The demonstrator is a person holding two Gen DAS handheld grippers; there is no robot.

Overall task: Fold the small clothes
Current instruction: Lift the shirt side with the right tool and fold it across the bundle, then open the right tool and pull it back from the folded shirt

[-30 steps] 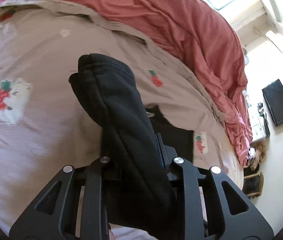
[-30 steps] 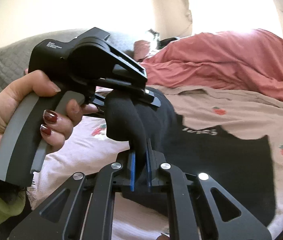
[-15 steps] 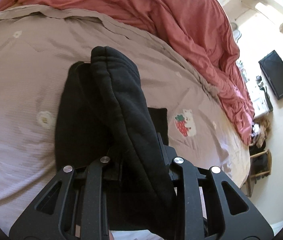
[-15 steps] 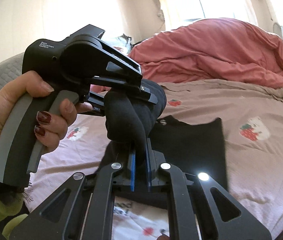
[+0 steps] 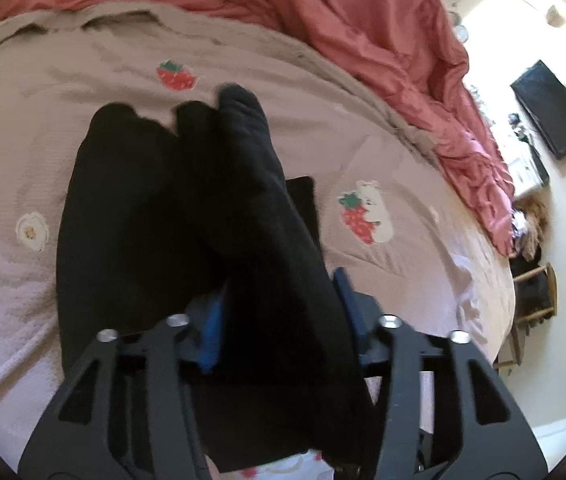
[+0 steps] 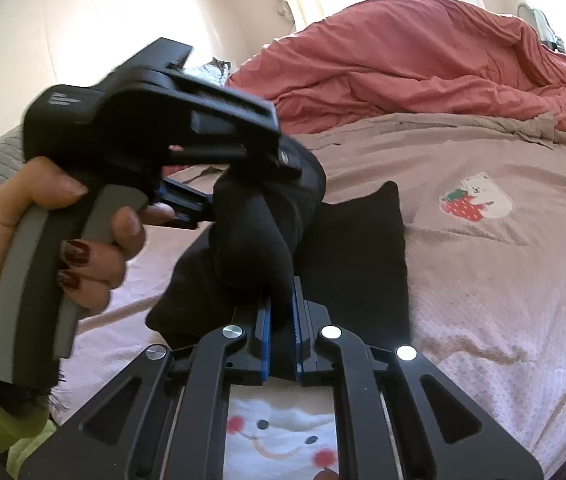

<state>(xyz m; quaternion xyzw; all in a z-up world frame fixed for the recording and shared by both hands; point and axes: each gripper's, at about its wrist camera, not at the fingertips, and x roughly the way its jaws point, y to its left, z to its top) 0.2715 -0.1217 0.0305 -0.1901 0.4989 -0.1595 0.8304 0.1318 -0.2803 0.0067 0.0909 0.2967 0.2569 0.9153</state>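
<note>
Bedspread point(image 5: 363, 128) is carrying the black garment point(image 5: 131, 216), fold half done, top edge bunching toward 12 o'clock. Left gripper point(image 5: 279, 320) is opening around the fabric; right gripper point(image 6: 281, 332) is pinching it narrow, release and flattening remaining.

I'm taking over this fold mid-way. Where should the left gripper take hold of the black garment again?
Judging by its pose: on the raised folded edge of the black garment, from the near side, since that thick ridge stands up between the opening left gripper while the rest lies flat.
</note>
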